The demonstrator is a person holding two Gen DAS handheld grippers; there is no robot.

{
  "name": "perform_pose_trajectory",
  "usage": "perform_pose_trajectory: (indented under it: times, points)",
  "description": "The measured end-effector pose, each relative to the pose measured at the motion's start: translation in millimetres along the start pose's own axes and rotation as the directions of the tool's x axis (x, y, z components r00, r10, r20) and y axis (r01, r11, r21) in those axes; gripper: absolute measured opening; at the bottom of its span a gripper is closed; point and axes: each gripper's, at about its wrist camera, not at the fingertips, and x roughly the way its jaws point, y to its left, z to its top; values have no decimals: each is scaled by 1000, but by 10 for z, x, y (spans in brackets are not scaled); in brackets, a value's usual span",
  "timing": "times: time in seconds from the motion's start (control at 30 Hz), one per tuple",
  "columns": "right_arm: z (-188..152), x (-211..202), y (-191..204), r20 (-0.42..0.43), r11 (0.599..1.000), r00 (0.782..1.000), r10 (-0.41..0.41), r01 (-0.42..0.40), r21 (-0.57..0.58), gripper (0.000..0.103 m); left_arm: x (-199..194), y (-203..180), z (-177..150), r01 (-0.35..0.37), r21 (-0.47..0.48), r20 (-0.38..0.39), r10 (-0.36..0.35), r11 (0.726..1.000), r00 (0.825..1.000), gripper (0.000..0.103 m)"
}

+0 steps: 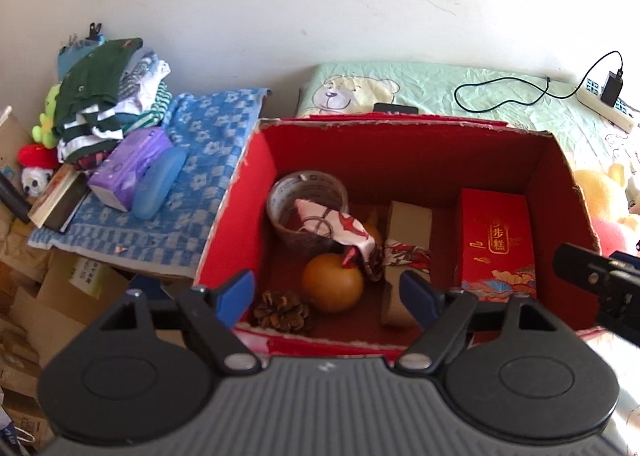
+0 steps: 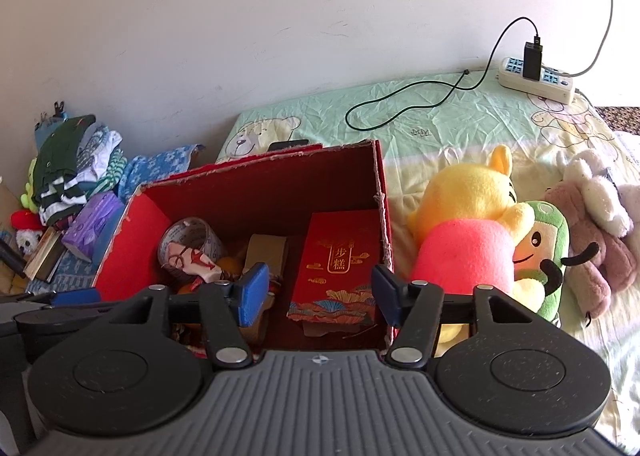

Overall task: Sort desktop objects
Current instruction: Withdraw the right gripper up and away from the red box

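Note:
A red cardboard box stands open on the bed. Inside it are a tape roll, a red-and-white patterned cloth, an orange, a pine cone, a beige carton and a red gift packet. My left gripper hovers over the box's near edge, open, with the orange seen between its blue pads but untouched. My right gripper is open above the box's right part. The gift packet stands below and between its pads, apart from them.
Left of the box lies a blue checked towel with a purple tissue pack, a blue case and piled clothes. Plush toys crowd the box's right side. A power strip and a black cable lie on the green sheet.

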Motion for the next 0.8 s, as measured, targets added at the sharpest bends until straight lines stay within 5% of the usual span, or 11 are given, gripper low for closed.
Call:
perform_pose_trajectory:
  times: [0.23, 0.8]
  points:
    - [-34, -123, -42, -11, 998, 1000, 12, -12, -56, 72, -140, -148, -101, -47, -22, -2, 47, 999, 999, 86]
    - [-317, -366, -384, -51, 993, 996, 75, -80, -92, 73, -447, -435, -516, -79, -92, -49, 74, 993, 996, 94]
